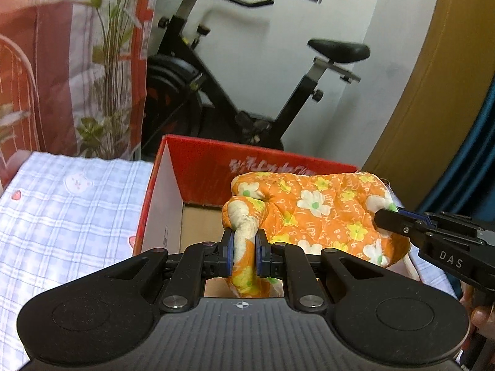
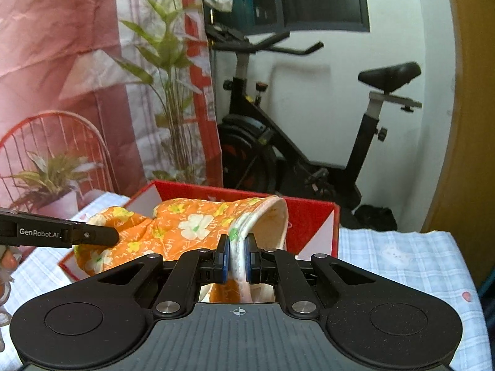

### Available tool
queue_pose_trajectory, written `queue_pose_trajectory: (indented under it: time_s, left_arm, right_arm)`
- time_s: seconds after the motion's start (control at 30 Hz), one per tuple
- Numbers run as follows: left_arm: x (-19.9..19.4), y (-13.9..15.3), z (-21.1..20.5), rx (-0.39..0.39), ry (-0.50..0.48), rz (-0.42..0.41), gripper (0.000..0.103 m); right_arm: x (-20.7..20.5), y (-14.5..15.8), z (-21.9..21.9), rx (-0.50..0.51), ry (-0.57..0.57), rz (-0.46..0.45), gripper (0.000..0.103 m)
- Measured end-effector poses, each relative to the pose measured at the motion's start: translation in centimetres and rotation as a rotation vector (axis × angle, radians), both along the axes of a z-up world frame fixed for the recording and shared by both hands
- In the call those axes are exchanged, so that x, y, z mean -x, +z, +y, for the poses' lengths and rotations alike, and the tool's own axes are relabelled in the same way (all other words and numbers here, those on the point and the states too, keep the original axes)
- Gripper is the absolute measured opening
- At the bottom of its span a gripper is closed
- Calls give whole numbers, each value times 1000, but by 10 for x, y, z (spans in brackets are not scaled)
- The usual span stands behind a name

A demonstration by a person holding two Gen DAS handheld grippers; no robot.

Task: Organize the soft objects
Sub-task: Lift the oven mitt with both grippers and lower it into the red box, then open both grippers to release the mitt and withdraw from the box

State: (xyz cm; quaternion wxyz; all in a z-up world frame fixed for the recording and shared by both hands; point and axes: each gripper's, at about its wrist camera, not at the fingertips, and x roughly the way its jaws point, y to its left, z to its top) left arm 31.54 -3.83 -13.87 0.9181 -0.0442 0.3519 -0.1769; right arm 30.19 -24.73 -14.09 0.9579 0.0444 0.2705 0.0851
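An orange padded cloth with white and yellow flowers [image 1: 321,213] hangs over the open red cardboard box [image 1: 213,160]. My left gripper [image 1: 244,247] is shut on a bunched corner of the cloth at its left end. My right gripper [image 2: 237,253] is shut on the cloth's white-edged rim [image 2: 198,225] at its right end. Each gripper shows in the other's view: the right one [image 1: 383,218] at the cloth's right side, the left one [image 2: 114,236] at its left side. The cloth is stretched between them above the box [image 2: 309,216].
The box stands on a bed with a blue checked sheet [image 1: 68,216]. A black exercise bike [image 1: 247,92] stands behind the box by the white wall. A red printed curtain [image 1: 62,61] hangs at left. A brown wooden panel [image 1: 433,92] is at right.
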Motion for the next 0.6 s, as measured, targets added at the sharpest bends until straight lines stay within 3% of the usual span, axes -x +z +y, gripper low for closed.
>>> queue_pose_trajectory:
  time_s: [0.37, 0.5, 0.6]
  left_arm:
    - [-18, -21, -9, -94, -15, 64, 16]
    - [-15, -18, -6, -110, -13, 60, 46]
    - [-11, -13, -4, -102, -22, 45, 51]
  right_arm:
    - [-38, -43, 2, -1, -1, 149, 9]
    - [-42, -52, 6, -13, 8, 192, 14]
    - [-42, -52, 8, 0, -7, 196, 25]
